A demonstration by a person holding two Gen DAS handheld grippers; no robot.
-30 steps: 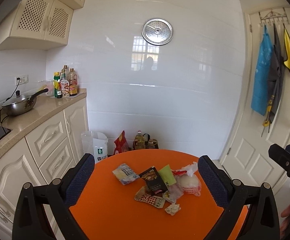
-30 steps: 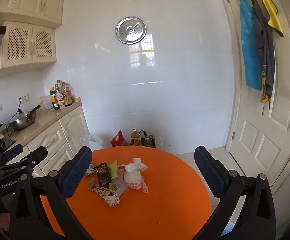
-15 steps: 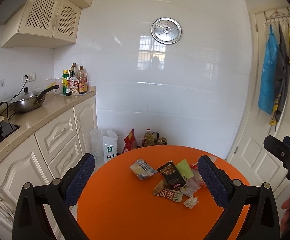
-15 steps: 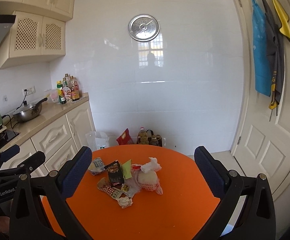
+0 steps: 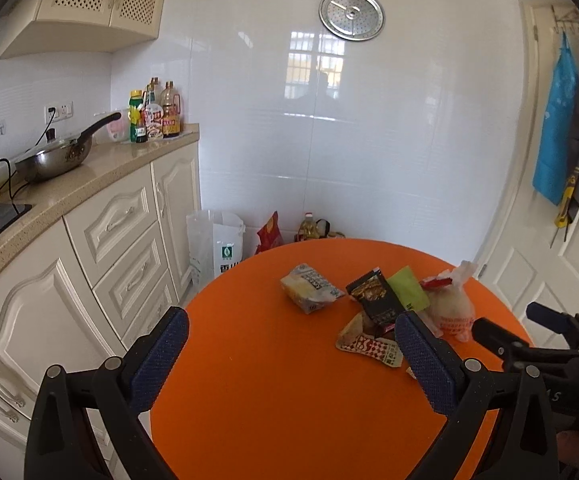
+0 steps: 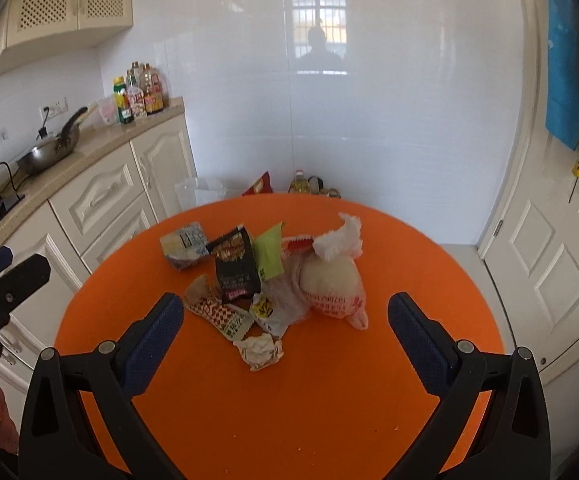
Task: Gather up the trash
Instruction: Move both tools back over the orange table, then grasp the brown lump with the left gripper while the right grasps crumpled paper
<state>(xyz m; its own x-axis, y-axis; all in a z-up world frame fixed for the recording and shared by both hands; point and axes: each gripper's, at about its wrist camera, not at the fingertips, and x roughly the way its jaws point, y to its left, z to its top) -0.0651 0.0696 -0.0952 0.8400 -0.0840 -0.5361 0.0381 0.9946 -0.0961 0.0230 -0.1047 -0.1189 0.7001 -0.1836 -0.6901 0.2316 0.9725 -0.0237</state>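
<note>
Nothing is collected yet, as far as I can judge: every scrap lies on the orange counter (image 6: pixel 329 420). Going rightward from the black snack wrapper (image 6: pixel 234 266) sit the green packet (image 6: pixel 269 252) and the knotted plastic bag (image 6: pixel 331 280). The left claw (image 5: pixel 289 364) and right claw (image 6: pixel 285 348) both hover spread wide, holding nothing.

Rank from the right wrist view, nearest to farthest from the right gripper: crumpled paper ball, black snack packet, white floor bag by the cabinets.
1. Crumpled paper ball, on the orange table, just ahead of the right gripper.
2. Black snack packet, mid-pile, left of centre.
3. White floor bag, beyond the table's far edge, by the cabinets.
</note>
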